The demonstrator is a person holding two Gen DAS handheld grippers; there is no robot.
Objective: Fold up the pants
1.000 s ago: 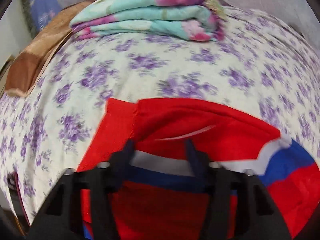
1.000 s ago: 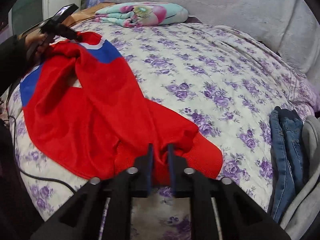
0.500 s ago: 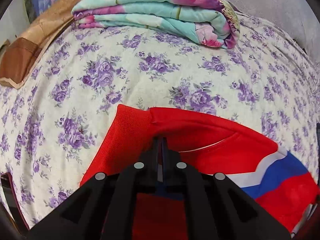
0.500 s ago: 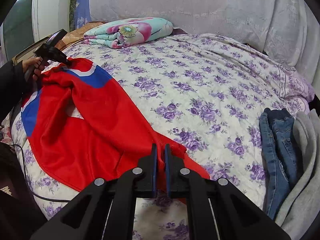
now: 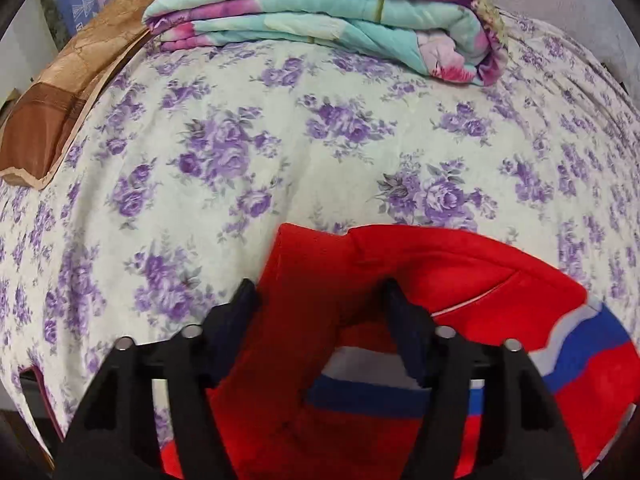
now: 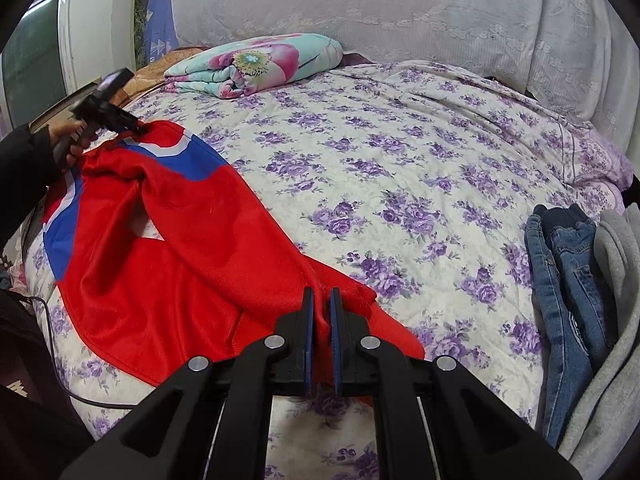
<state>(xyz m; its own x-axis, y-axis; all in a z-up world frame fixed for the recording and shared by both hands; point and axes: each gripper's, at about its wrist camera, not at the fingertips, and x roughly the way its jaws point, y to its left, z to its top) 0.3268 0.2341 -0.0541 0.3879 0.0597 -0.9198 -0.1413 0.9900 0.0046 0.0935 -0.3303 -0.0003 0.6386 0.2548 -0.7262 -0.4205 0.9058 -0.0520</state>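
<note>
Red pants (image 6: pixel 192 240) with blue and white stripes lie spread across the left of the flowered bed (image 6: pixel 400 168). My right gripper (image 6: pixel 321 300) is shut on the red leg end near the front. In the left wrist view the pants' waist end (image 5: pixel 340 280) lies between the fingers of my left gripper (image 5: pixel 320 296), which is open. In the right wrist view my left gripper (image 6: pixel 136 126) rests at the waist, held by a hand.
A folded teal and pink floral blanket (image 5: pixel 320 16) lies at the head of the bed, also in the right wrist view (image 6: pixel 252 64). A brown cloth (image 5: pixel 68 100) is at the far left. Blue jeans (image 6: pixel 568 280) and grey clothing (image 6: pixel 616 320) lie at the right.
My left gripper was shut on the waist half a second ago and now stands open. My right gripper stays shut on the leg end and has drawn the pants out longer.
</note>
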